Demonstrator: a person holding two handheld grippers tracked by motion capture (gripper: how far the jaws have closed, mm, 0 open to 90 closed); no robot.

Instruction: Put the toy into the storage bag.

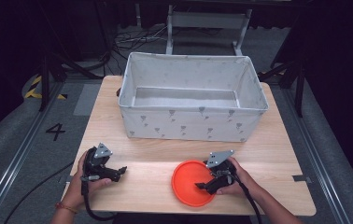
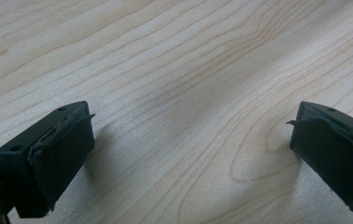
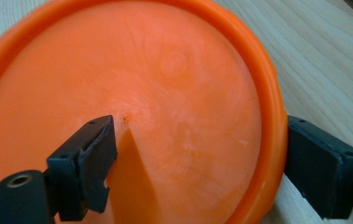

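Note:
An orange round disc (image 1: 187, 179) with a raised rim lies on the wooden table near its front edge, right of centre. My right gripper (image 1: 203, 186) is open and straddles the disc's right rim. In the right gripper view one jaw hovers over the inside of the disc (image 3: 165, 93) while the other stands outside the rim on the wood, and neither visibly presses the rim. My left gripper (image 1: 120, 171) is at the front left, held low over the bare wood. It is open, and the left gripper view has only table between the jaws of the left gripper (image 2: 191, 158).
A large white fabric box (image 1: 188, 125) with small grey prints stands across the far half of the table (image 1: 142, 154), open on top, with nothing visible inside. Beyond the table edges, dark floor, cables and frame legs surround it.

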